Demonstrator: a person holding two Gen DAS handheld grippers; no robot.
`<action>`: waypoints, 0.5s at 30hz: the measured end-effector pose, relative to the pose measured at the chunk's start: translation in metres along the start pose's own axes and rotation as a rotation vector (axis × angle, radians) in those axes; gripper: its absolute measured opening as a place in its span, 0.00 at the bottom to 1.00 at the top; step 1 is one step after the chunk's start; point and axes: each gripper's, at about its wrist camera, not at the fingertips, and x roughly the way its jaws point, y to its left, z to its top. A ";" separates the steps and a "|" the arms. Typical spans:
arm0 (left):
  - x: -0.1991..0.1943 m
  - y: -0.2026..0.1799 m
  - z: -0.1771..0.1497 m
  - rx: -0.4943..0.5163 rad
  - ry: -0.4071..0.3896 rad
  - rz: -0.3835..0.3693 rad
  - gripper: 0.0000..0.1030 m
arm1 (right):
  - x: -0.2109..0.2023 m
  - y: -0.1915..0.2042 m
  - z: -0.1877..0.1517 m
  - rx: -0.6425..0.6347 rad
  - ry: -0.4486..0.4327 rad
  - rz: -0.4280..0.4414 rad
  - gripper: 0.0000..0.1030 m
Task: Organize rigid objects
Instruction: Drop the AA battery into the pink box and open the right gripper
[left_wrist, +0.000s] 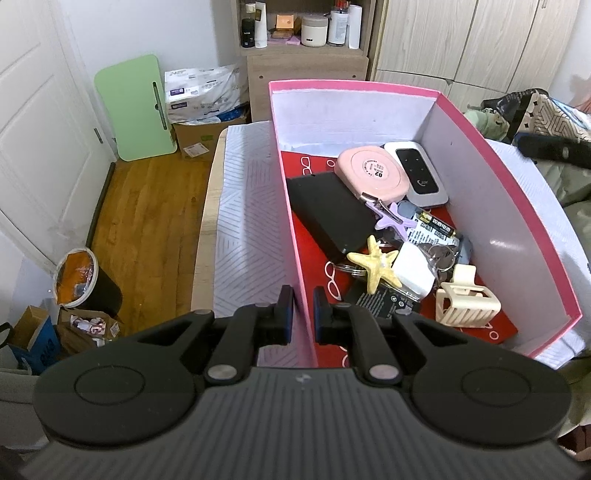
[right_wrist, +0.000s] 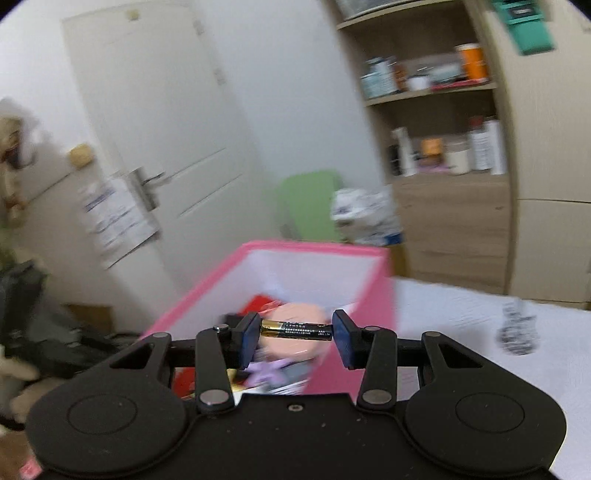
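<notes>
While clamped end to end between the pads of the right gripper (right_wrist: 295, 334), one AAA battery (right_wrist: 296, 330) lies crosswise above the pink box (right_wrist: 369, 291); left gripper (left_wrist: 303, 314) pinches the box's near-left wall. Box holds: pink round case (left_wrist: 373, 173), white router (left_wrist: 417, 171), black slab (left_wrist: 328, 210), yellow starfish (left_wrist: 376, 264), cream hair claw (left_wrist: 467, 301)

One pink box (left_wrist: 509, 192) is seen, its left wall clamped between the left gripper's fingers (left_wrist: 286, 314). Two hair clips are counted beyond those fingers: one cream (left_wrist: 467, 301), one purple (left_wrist: 393, 218). One battery (right_wrist: 296, 329) is held between the right gripper's fingers (right_wrist: 248, 339).
</notes>
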 end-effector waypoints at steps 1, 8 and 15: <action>0.000 0.000 -0.001 0.002 -0.002 0.000 0.09 | 0.006 0.008 -0.001 -0.012 0.031 0.016 0.47; -0.001 0.008 -0.001 -0.024 -0.010 -0.033 0.10 | 0.066 0.031 0.001 -0.112 0.237 -0.116 0.47; 0.000 0.009 -0.003 -0.015 -0.019 -0.055 0.11 | 0.095 0.047 0.005 -0.218 0.328 -0.227 0.47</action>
